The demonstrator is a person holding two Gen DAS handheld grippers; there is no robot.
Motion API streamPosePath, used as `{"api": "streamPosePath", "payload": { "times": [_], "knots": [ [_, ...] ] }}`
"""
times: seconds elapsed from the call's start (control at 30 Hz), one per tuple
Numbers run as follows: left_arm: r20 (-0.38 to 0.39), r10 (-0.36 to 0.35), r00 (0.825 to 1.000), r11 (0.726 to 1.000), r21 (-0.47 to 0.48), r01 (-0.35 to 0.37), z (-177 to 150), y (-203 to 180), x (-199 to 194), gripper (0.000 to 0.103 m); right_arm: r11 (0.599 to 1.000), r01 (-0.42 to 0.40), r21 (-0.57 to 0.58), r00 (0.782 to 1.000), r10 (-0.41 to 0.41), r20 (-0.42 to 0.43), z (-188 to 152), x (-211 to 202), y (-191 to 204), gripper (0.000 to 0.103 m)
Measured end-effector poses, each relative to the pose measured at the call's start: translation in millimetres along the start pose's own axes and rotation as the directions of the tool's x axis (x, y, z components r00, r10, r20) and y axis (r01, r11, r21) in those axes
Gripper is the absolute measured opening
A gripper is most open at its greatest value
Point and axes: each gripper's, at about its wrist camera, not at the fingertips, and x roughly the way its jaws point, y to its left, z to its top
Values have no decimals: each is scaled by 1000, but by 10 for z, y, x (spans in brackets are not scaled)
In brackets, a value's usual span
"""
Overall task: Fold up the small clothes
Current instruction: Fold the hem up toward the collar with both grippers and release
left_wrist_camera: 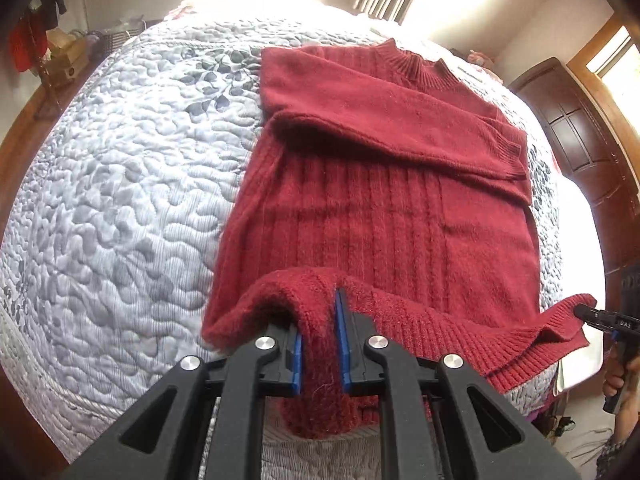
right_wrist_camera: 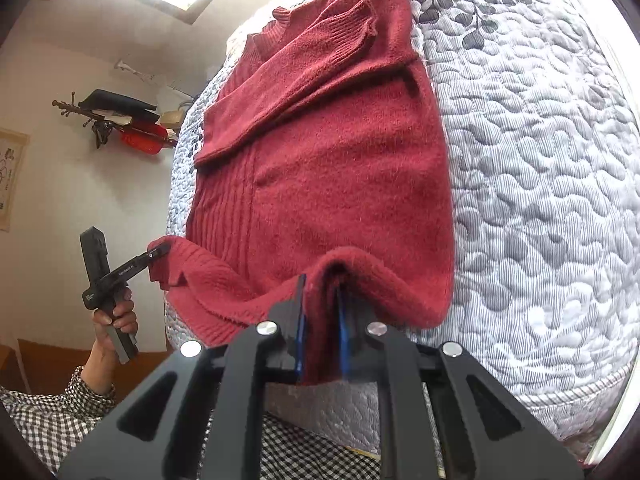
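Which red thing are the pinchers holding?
The red sweater on the quilt: the left gripper and right gripper are shut on its hem. The other red cloth hangs by the wall.

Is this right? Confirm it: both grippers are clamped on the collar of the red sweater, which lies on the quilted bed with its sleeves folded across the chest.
Not the collar. The left gripper and right gripper both pinch the bottom hem of the red sweater; the collar lies at the far end, as the left wrist view shows. The rest holds: quilted bed, sleeves folded across the chest.
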Motion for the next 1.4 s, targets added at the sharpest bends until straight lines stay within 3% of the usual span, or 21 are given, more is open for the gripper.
{"api": "streamPosePath", "payload": {
  "times": [0.37,0.47,0.53,0.6,0.67,0.73,0.8,0.9,1.0,1.2,1.33,1.37,1.4],
  "knots": [
    [-53,1,999,998,-59,-4,354,95,477,15,995,-8,98,999,11,-30,553,242,-400,9],
    [-68,0,998,994,-108,-7,455,180,521,22,995,21,99,999,-16,-44,635,263,-468,11],
    [-51,0,999,991,-133,-7,503,242,452,30,993,41,107,999,-37,-33,672,240,-498,17],
    [-7,49,999,989,-141,-50,533,305,317,59,992,57,116,998,-56,-4,695,154,-543,38],
    [36,106,994,986,-132,-100,555,374,170,61,992,75,99,997,-78,26,671,18,-562,38],
    [58,138,989,985,-110,-132,570,415,61,61,994,85,73,995,-88,41,648,-61,-541,38],
    [80,169,982,985,-52,-165,590,379,4,61,995,98,24,995,-99,30,617,-86,-470,46],
    [98,199,975,978,49,-205,655,219,44,63,990,130,-54,991,-130,13,624,7,-314,50],
    [91,182,979,972,132,-193,725,17,172,66,984,142,-110,990,-144,-10,688,187,-182,60],
    [56,176,983,951,248,-184,778,-231,452,70,964,201,-176,975,-214,-58,782,474,-114,65],
    [46,205,978,927,310,-209,791,-326,615,70,959,206,-196,970,-227,-91,807,615,-129,65],
    [42,209,977,926,312,-211,800,-324,655,70,957,206,-205,968,-230,-100,806,663,-118,62],
    [36,213,976,926,311,-213,808,-315,690,70,952,212,-219,965,-239,-106,801,708,-105,51]
  ]
}}
